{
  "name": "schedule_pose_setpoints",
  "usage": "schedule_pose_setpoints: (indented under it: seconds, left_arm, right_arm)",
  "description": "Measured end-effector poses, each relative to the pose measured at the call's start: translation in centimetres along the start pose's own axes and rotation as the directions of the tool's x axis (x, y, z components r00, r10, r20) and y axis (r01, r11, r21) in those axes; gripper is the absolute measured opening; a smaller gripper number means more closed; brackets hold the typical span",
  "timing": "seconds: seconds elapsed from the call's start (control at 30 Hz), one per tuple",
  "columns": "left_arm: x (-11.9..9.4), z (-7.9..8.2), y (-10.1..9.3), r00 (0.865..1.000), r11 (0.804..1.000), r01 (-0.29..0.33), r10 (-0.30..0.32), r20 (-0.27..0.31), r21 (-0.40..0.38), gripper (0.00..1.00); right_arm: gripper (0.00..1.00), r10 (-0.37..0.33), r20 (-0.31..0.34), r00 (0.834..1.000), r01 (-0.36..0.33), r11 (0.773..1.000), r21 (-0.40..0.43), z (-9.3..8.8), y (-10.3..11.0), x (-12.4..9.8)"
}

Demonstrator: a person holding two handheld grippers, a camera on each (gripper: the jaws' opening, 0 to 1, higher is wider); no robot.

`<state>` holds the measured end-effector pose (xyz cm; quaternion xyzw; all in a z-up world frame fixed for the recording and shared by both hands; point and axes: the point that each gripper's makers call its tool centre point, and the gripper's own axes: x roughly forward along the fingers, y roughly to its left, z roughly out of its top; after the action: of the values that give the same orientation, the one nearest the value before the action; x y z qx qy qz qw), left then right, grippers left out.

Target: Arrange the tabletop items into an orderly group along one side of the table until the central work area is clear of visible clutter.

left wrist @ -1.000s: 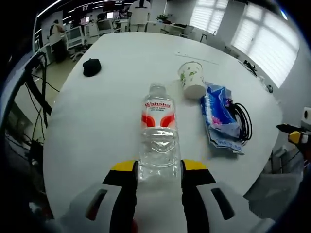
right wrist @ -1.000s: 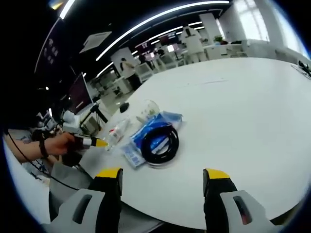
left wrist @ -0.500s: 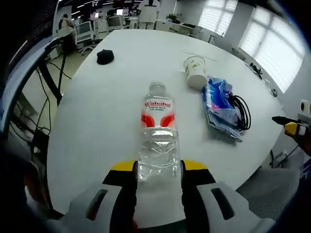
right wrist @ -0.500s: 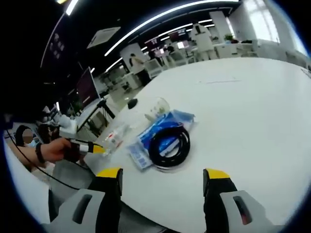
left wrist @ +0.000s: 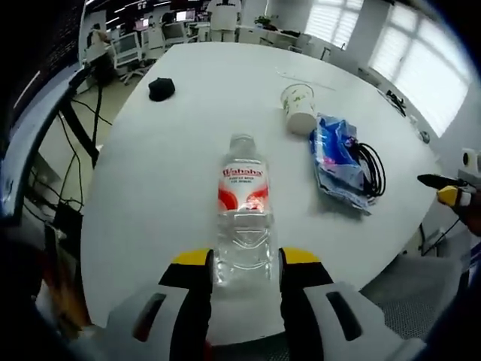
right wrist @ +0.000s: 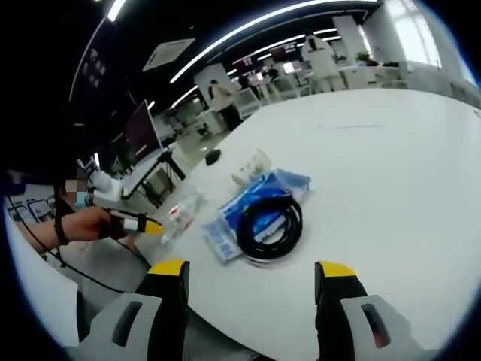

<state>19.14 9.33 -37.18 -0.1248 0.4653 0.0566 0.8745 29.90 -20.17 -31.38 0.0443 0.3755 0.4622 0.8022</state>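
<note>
Two tools are in my hands above a large white table (left wrist: 173, 135). Biggest of the clutter on it is a blue packet (left wrist: 336, 162), lying flat near the table's right edge in the left gripper view, with a black cable coil (left wrist: 373, 174) resting partly on top of it. I judge both soft and floppy; the coil could slide off if I lifted the packet alone, so I would take them together or pick the coil by its bundled loops.

Next in size is the clear bottle (left wrist: 243, 218), with a red and white label. My left tool (left wrist: 243, 259) has closed its jaws on the bottle's base, the cap pointing away from me. It looks nearly empty, so I expect it to be light, smooth and easy to dent; a grip low on the ribbed part seems safest.

Just beyond the packet a paper cup (left wrist: 298, 107) lies on its side, light and easily crushed. A small black object (left wrist: 161, 88) sits well apart, towards the far left.

My right tool (right wrist: 252, 271) hangs over the table edge, jaws spread wide, nothing between them.
</note>
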Motion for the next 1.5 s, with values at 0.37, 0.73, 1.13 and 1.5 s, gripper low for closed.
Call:
schedule_pose_setpoints:
  seconds: [0.37, 0.73, 1.13, 1.5]
  left_arm:
    - [0.4, 3.6, -1.0, 0.999, 0.999, 0.014, -0.016, 0.032, 0.045, 0.38]
    - [1.5, 7.4, -1.2, 0.997, 0.999, 0.045, -0.046, 0.057, 0.022, 0.4]
    - [4.7, 5.8, -0.7, 0.996, 0.997, 0.021, -0.015, -0.082, 0.072, 0.43]
    - [6.8, 4.7, -0.9, 0.983, 0.995, 0.025, -0.007, -0.182, 0.094, 0.49]
  right_arm:
    - [0.69, -0.008, 0.002, 1.0, 0.008, 1.0, 0.004, 0.0, -0.6, -0.7]
    - [0.69, -0.028, 0.013, 1.0, 0.028, 0.999, 0.027, -0.2, -1.9, -1.7]
    - [0.69, -0.043, 0.019, 0.999, 0.042, 0.998, 0.041, 0.0, -2.4, -2.0]
    - [0.69, -0.054, 0.023, 0.998, 0.052, 0.996, 0.07, -0.2, -3.2, -2.5]
